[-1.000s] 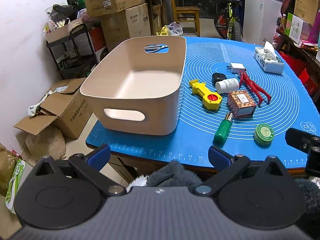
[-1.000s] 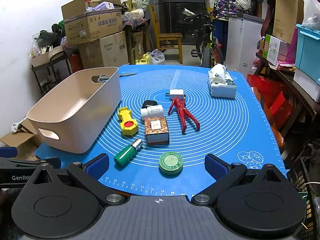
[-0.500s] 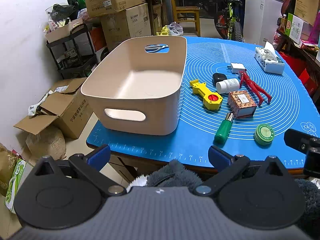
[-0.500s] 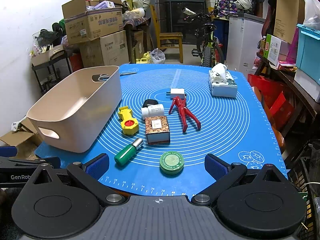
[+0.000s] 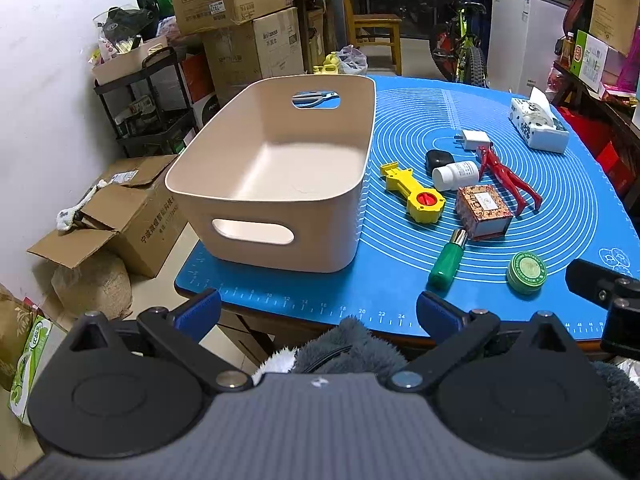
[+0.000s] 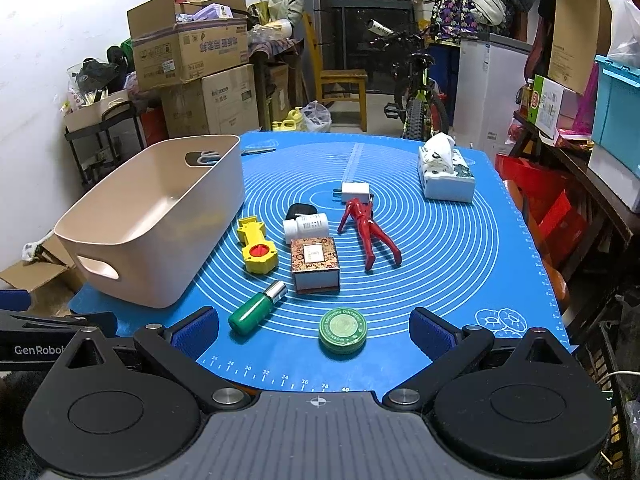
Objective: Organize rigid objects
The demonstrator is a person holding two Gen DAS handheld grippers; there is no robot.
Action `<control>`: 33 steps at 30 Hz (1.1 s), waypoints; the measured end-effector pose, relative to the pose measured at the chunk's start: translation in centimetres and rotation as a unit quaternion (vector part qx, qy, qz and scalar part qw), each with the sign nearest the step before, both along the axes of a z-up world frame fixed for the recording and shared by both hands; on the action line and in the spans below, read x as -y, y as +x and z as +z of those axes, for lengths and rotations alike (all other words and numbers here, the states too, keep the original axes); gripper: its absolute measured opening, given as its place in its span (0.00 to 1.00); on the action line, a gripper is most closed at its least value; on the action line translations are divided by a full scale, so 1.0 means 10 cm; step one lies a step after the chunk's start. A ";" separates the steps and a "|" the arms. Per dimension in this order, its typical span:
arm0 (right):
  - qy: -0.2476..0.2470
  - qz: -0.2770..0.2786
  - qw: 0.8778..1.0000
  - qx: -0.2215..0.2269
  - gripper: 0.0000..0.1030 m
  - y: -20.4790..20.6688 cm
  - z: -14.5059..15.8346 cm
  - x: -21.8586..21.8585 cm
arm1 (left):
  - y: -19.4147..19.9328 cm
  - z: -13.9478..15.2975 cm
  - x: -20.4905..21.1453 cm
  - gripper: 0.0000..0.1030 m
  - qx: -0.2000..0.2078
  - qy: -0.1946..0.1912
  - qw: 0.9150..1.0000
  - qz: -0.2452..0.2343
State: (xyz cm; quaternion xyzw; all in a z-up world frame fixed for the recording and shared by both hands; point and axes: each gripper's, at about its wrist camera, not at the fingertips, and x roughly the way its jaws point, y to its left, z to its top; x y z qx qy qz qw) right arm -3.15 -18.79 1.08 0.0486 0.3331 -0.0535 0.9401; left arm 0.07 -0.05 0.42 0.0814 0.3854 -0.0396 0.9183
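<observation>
Nothing has been sorted yet: the beige bin (image 5: 276,168) at the counter's left edge is empty, and every loose item lies on the blue mat (image 6: 460,280) to its right. The left hand-held gripper (image 5: 318,314) and the right hand-held gripper (image 6: 314,330) both hang at the near edge of the counter, each spread wide and holding nothing. The step in hand looks like the first approach.

Nearest the right gripper lie a round green tin (image 6: 343,330) and a green bottle (image 6: 256,312) with a shiny metal cap, both close to the near edge. Either seems the likely first pick; the next move would call for lowering over one, closing on it, and carrying it left to the bin.

The tin is flat and smooth, so it probably needs gripping across its rim. The bottle lies on its side and may roll. Farther in are a patterned cardboard box (image 6: 315,264), a yellow plastic tool (image 6: 256,246) with a red knob, a white pill bottle (image 6: 306,226), a small black case (image 6: 302,211), red pliers (image 6: 366,232) and a white charger (image 6: 354,193). A soft tissue pack (image 6: 446,178) sits near the far right corner.
</observation>
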 end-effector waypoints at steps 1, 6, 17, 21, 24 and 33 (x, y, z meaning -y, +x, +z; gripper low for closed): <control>0.000 0.000 1.000 0.001 0.98 0.00 0.00 0.01 | 0.00 0.00 0.00 1.00 0.000 0.000 1.000 0.000; -0.006 -0.001 1.000 0.008 0.98 0.00 0.01 0.02 | -0.01 0.07 -0.02 1.00 0.004 -0.002 1.000 0.002; -0.033 0.007 0.999 0.023 0.98 0.14 0.06 0.08 | 0.23 0.19 -0.22 1.00 0.027 0.007 0.999 0.021; -0.041 0.015 0.999 0.019 0.98 0.28 0.02 0.10 | 0.39 0.25 -0.37 1.00 0.031 0.003 0.999 0.029; -0.042 0.020 0.999 0.011 0.98 0.40 -0.04 0.11 | 0.54 0.28 -0.48 1.00 0.037 0.009 0.999 0.039; -0.040 0.029 0.998 -0.030 0.98 0.79 -0.38 0.12 | 1.16 0.27 -0.86 1.00 0.019 0.002 0.998 0.064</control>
